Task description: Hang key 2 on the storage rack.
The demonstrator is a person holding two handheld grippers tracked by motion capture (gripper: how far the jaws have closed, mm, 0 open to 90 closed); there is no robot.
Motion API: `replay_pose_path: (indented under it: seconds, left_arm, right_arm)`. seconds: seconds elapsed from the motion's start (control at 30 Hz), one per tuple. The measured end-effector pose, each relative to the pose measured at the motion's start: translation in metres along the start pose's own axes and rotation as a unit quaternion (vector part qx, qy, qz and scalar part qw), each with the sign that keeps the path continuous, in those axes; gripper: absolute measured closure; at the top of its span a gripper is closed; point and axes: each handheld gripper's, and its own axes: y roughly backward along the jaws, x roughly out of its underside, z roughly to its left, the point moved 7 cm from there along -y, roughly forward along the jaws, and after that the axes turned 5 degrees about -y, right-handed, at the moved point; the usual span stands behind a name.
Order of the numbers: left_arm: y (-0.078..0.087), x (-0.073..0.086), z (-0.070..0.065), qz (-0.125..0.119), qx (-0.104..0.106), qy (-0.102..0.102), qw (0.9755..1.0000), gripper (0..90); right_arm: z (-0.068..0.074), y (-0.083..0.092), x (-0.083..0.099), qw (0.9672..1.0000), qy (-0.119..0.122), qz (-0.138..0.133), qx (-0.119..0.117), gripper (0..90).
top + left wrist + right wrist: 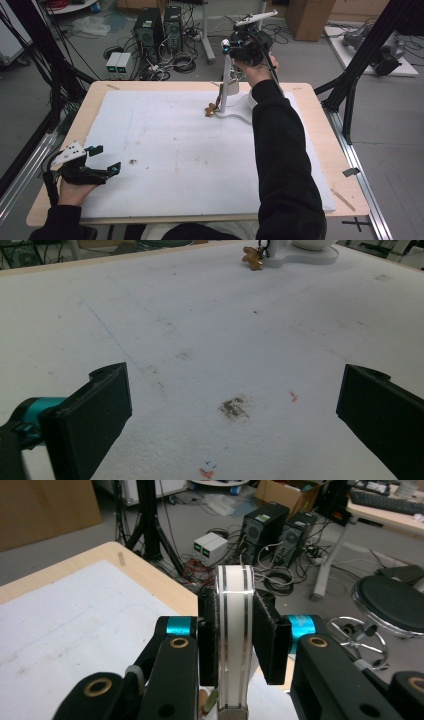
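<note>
The right gripper (235,630) is clamped on a white upright post (234,645), its two black jaws pressing the post from either side near the top. In the right gripper view the post shows two dark stripes along its length and a knurled metal end at the bottom edge. In the high view the same gripper (231,50) sits over the far edge of the table, and the post (226,85) runs down from it to a white base (239,114) resting on the white mat (170,150). Just beside the base, on its left, a small brown figure (210,109) lies on the mat; a padlock-like piece (231,87) hangs against the post.

Well away, at the near left corner, the left gripper (102,159) is released, jaws wide apart with only stained mat (215,340) between them. The wooden table (330,160) borders the mat.
</note>
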Motion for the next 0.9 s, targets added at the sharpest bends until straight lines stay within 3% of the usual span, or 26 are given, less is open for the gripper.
replay_pose_path:
  seconds: [0.17,0.47,0.9]
  left_arm:
    - [0.000,0.000,0.000,-0.001,0.001,0.001,1.0000,1.7]
    - [0.000,0.000,0.000,-0.001,0.003,0.000,1.0000,1.7]
    - [0.000,0.000,0.000,0.000,0.004,0.001,1.0000,1.7]
  right_arm:
    - [0.003,-0.005,-0.005,1.0000,0.000,0.002,0.001,74.2]
    - [0.020,-0.014,-0.007,0.9997,0.024,0.001,0.004,74.2]
    - [0.020,-0.032,-0.004,0.9994,0.027,0.009,0.020,74.1]
